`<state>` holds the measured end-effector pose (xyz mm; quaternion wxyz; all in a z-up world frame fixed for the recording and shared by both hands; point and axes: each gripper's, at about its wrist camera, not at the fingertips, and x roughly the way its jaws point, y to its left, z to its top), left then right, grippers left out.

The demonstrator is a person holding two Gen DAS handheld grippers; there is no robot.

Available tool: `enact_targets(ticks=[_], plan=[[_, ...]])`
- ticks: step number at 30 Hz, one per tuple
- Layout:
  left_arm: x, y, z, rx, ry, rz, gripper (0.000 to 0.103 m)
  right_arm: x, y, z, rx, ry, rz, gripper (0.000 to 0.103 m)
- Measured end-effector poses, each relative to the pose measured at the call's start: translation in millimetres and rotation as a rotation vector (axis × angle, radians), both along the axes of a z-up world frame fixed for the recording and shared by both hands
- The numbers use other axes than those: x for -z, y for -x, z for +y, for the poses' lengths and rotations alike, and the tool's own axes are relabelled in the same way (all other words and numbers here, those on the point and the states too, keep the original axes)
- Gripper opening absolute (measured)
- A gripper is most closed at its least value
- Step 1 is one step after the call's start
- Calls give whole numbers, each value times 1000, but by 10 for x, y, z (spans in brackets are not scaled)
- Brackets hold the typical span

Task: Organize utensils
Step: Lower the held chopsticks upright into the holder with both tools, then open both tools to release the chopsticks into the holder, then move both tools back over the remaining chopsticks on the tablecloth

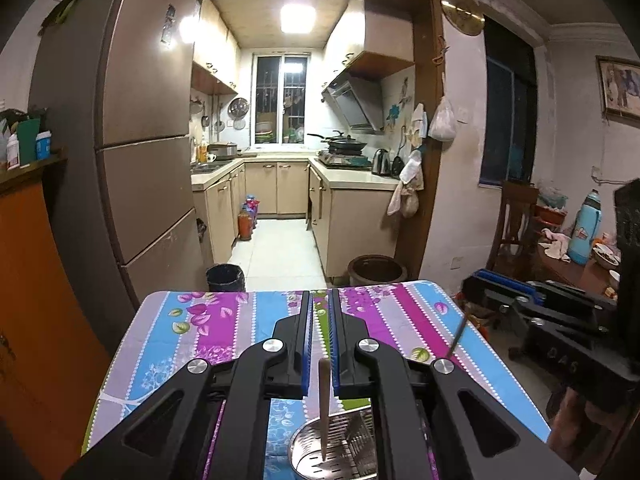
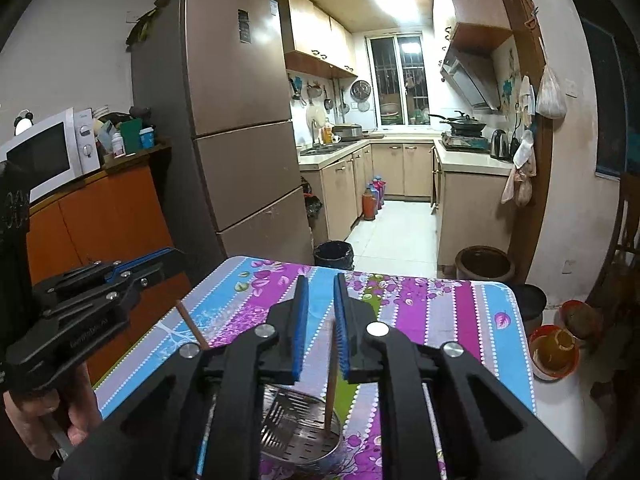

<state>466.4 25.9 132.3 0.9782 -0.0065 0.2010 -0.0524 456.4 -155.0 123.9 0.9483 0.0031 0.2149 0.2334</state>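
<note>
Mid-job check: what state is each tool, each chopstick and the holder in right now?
left tool: shut to a narrow slit, no clear grip on anything.
right tool: slightly open, chopstick between its pads.
left tool's chopstick: upright, tip in holder.
right tool's chopstick: standing in holder, nearly upright.
metal holder: upright on the table.

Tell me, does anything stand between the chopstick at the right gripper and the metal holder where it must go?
Nothing visible does. The chopstick already stands with its lower end inside the perforated metal holder, just below the right gripper.
</note>
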Motion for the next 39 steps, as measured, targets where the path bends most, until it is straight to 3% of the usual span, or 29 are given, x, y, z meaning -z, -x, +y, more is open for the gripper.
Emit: enact_targets(ticks=[4, 11, 16, 21, 25, 29, 39], plan=[[66, -105, 81, -26, -1, 14, 23, 47, -42, -33, 6, 0, -3, 20], [160, -212, 247, -64, 1, 32, 29, 98, -58, -128, 19, -13, -7, 33], [100, -30, 294, -68, -9, 9, 32, 6, 112, -219, 20, -33, -26, 38], [-32, 518, 356, -58, -6, -64, 43, -165, 549, -374, 5, -54, -82, 61], [-60, 1061, 372, -40, -19, -115, 52, -271, 1044, -520, -18, -69, -130, 70], [43, 1717, 375, -17, -34, -174, 65, -291, 1572, -668, -52, -95, -168, 74], [816, 2874, 345, 29, -33, -135, 67, 158, 2586, -829, -106, -122, -184, 76]])
